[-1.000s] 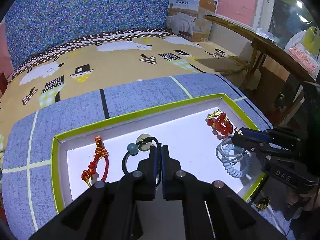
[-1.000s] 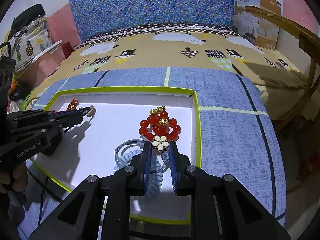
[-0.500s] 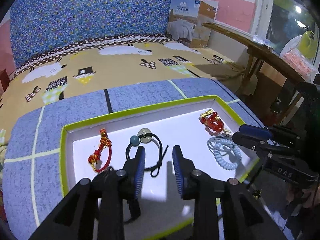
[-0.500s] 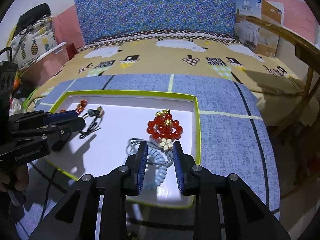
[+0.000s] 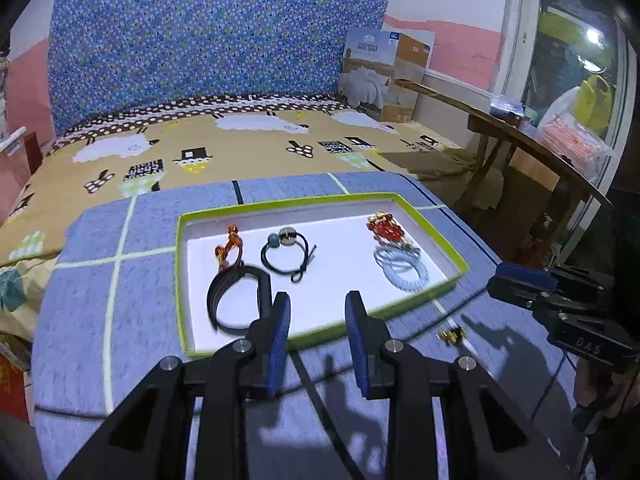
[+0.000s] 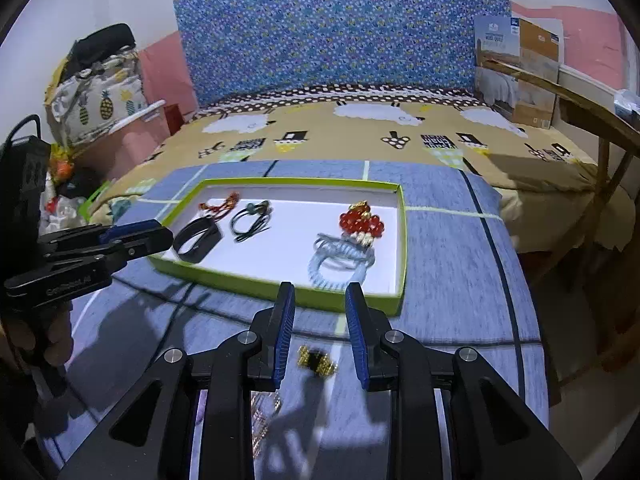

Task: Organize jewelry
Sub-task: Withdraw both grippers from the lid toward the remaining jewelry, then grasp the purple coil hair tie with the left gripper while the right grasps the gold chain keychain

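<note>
Evidently both tongs, left tongs [image 5: 314, 312] and right tongs [image 6: 320, 304], stood wide and empty, so the gold earring [image 6: 316, 360] just outside the tray [image 6: 280, 286] wanted a low, centred pinch.

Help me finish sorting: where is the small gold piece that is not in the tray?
The small gold piece lies on the blue cloth just outside the tray's near rim, between the right gripper's open fingers in the right wrist view.

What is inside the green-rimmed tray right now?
The tray holds a red knotted cord, a black band, a black hair tie, a red bead bracelet and a blue coil tie. The coil's near edge is blurred.
</note>
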Demonstrator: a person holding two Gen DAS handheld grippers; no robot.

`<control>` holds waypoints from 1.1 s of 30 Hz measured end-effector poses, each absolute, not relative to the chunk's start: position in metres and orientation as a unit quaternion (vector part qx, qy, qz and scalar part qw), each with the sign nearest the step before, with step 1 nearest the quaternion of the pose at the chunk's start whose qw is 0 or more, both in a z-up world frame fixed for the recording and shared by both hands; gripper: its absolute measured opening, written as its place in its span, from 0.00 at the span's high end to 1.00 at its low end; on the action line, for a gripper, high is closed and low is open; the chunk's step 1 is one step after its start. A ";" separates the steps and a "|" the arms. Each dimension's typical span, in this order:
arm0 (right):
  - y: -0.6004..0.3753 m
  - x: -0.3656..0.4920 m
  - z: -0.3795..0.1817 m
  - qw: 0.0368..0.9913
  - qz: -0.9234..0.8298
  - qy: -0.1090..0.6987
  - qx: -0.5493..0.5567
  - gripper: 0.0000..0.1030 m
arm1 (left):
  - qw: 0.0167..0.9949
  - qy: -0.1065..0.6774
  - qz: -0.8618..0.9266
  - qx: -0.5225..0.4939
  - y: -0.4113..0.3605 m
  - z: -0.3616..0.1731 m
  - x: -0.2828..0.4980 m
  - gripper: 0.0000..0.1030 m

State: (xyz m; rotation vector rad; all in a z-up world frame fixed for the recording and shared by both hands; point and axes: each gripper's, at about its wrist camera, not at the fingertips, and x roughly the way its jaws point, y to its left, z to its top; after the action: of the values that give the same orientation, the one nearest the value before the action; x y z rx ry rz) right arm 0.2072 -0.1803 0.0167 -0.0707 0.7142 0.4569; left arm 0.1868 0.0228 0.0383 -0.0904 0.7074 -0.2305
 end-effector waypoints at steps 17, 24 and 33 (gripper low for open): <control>-0.202 0.113 0.009 0.909 0.232 0.347 -0.010 0.74 | 0.936 0.331 -0.120 -0.030 0.011 0.036 0.092 0.71; -0.204 0.102 0.000 0.903 0.235 0.359 -0.002 0.74 | 0.930 0.343 -0.131 -0.025 0.001 0.026 0.078 0.71; -0.208 0.109 -0.007 0.903 0.227 0.366 0.003 0.74 | 0.925 0.354 -0.131 -0.030 -0.002 0.018 0.082 0.71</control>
State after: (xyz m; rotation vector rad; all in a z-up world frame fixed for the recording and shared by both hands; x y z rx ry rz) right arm 0.1085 -0.2080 -0.0067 0.0052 0.7565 0.4684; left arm 0.0819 -0.0022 0.0176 -0.0622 0.7267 -0.2684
